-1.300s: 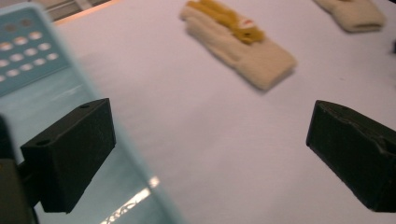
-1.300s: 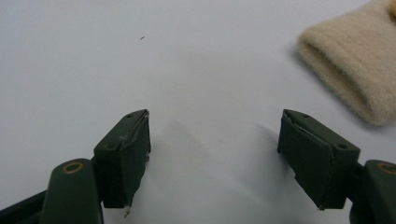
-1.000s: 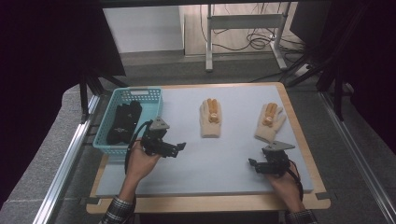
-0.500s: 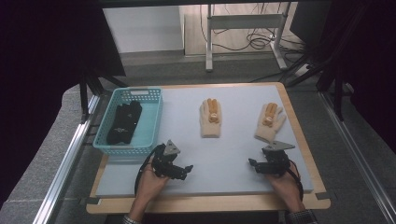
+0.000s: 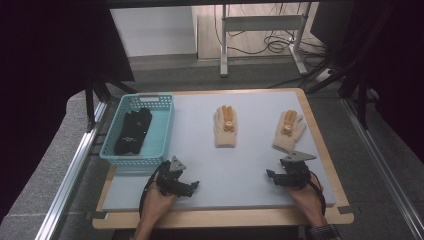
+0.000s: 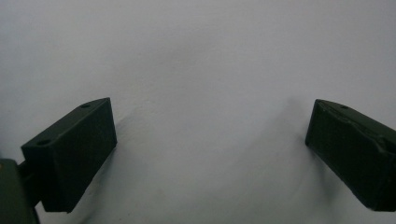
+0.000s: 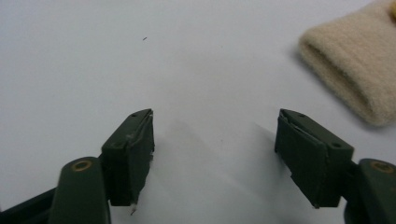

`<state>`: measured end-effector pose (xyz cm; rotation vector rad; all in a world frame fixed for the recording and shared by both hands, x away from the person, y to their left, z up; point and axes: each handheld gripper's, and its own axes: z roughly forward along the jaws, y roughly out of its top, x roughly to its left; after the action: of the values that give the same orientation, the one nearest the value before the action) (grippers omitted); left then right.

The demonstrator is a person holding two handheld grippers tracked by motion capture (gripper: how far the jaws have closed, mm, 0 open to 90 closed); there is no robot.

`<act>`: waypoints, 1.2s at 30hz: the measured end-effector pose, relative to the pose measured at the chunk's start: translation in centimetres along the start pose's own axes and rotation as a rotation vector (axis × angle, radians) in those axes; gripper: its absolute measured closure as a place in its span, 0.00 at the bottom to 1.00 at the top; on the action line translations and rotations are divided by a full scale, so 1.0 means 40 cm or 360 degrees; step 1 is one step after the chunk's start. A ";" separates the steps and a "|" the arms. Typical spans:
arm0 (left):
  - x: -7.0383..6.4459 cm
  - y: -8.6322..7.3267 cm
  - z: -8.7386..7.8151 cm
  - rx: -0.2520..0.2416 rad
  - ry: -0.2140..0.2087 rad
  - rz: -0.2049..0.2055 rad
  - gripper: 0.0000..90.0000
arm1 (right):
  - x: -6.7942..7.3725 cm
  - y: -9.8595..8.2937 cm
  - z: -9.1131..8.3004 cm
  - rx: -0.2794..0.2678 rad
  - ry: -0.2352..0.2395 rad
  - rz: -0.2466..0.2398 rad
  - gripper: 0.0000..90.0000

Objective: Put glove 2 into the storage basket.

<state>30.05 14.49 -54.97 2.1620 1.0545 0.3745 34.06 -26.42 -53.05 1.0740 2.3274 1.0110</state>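
Two cream knitted gloves lie palm-down on the pale mat: one (image 5: pixel 225 127) near the middle, the other (image 5: pixel 288 130) to its right, each with orange fingertips. A black glove pair (image 5: pixel 132 131) lies inside the turquoise basket (image 5: pixel 167 131) at the left. My left gripper (image 5: pixel 192 186) rests low on the mat near the front edge, below the basket, open and holding nothing (image 6: pixel 210 140). My right gripper (image 5: pixel 270 176) sits at the front right, open and empty (image 7: pixel 214 135), with the cuff of the right cream glove (image 7: pixel 359 56) just ahead to its right.
The mat lies on a wooden board (image 5: pixel 220 219) whose front edge is close to both hands. A metal rail (image 5: pixel 75 165) runs along the left side. Dark frame legs and cables stand beyond the far edge.
My left gripper has drawn back from beside the basket toward the front edge and to the right. The right gripper has stayed in place.
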 end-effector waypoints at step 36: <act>-0.001 -0.002 -0.001 -0.0003 0.0005 0.0005 0.02 | -0.010 0.329 0.231 0.0013 0.0182 0.0037 0.64</act>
<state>29.97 14.53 -55.02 2.1621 1.0522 0.3804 46.32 -16.67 -49.43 1.0746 2.4161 1.0993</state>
